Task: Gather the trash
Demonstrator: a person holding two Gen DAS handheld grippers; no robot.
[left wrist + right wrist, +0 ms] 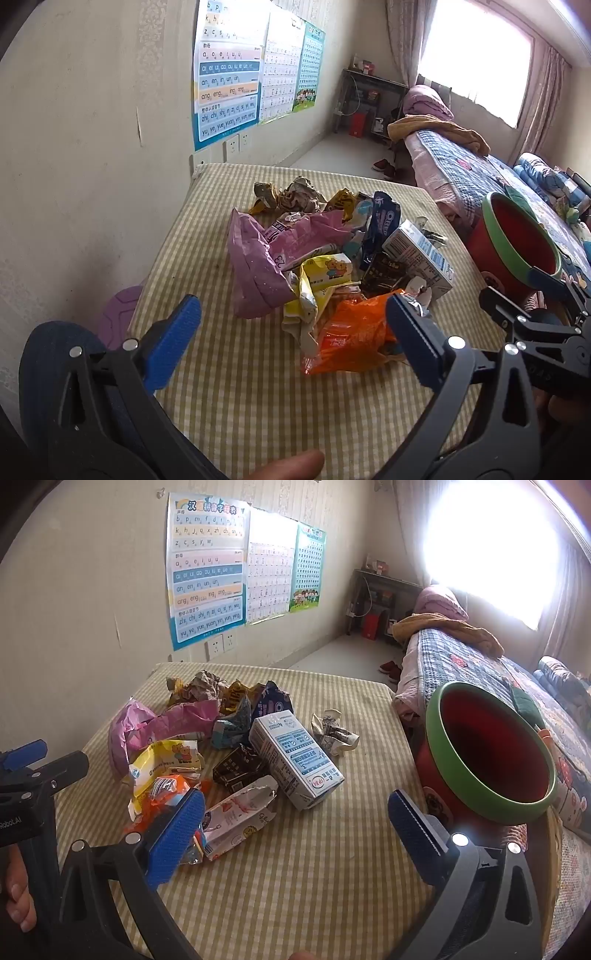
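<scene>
A heap of crumpled wrappers lies on the checked tabletop [332, 867]: a wrinkled pink plastic bag [258, 266], a yellow snack packet printed with a cartoon bear [166, 764], an orange foil wrapper [351, 332], a dark blue cookie wrapper [382, 225] and a white-and-blue milk carton [295, 757] on its side. A balled paper scrap [332, 731] sits apart. A red plastic bin with a green rim [487, 760] stands just beside the tabletop's edge.

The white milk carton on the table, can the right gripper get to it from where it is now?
Probably yes. The right gripper is open with nothing between its fingers, and the milk carton lies on top of the checked tablecloth just ahead, its near end uncovered. Only the torn pink-and-white wrapper crowds its left side.
</scene>
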